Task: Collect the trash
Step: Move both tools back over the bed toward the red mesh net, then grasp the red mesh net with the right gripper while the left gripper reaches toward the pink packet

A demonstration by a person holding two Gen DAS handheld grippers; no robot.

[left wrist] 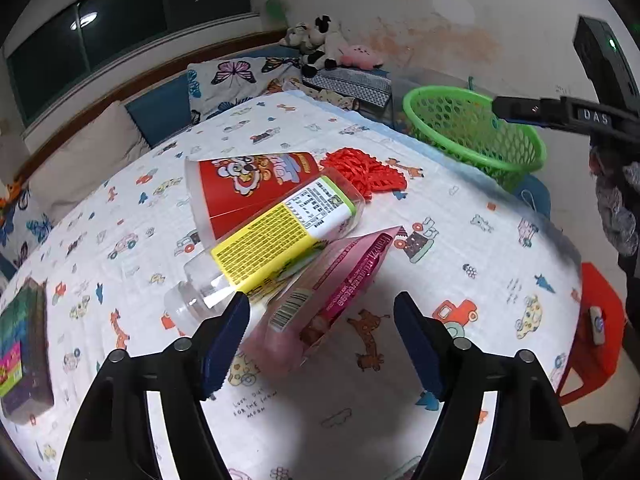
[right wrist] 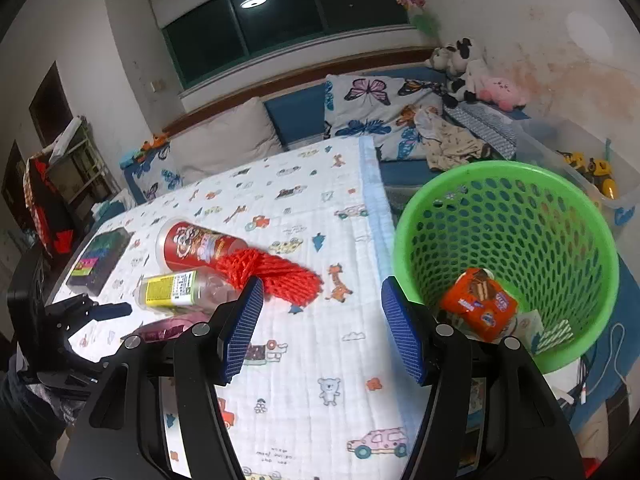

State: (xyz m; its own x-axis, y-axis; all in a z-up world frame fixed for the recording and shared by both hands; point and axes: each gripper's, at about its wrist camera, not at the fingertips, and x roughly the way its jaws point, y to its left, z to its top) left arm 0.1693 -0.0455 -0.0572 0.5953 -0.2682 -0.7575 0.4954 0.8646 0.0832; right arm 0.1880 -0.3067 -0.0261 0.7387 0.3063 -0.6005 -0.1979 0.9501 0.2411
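My left gripper (left wrist: 322, 322) hangs open over a pile of trash on the table, and the lower end of a pink snack pouch (left wrist: 320, 296) lies between its jaws, untouched by the pads. Beside the pouch lie a clear bottle with a yellow label (left wrist: 272, 240), a red snack can (left wrist: 248, 188) and a red mesh net (left wrist: 364, 172). My right gripper (right wrist: 324, 320) is open above bare tablecloth, left of the green basket (right wrist: 520, 216). An orange wrapper (right wrist: 480, 304) lies inside the basket. The net (right wrist: 272, 276), can (right wrist: 196, 244) and bottle (right wrist: 180, 288) sit to its left.
A dark box with coloured stripes (right wrist: 100, 260) rests at the table's far left. The basket stands off the table's right edge, with a clear bin of toys (right wrist: 580, 168) behind it. A red stool (left wrist: 596, 320) stands beside the table. A cushioned bench runs behind.
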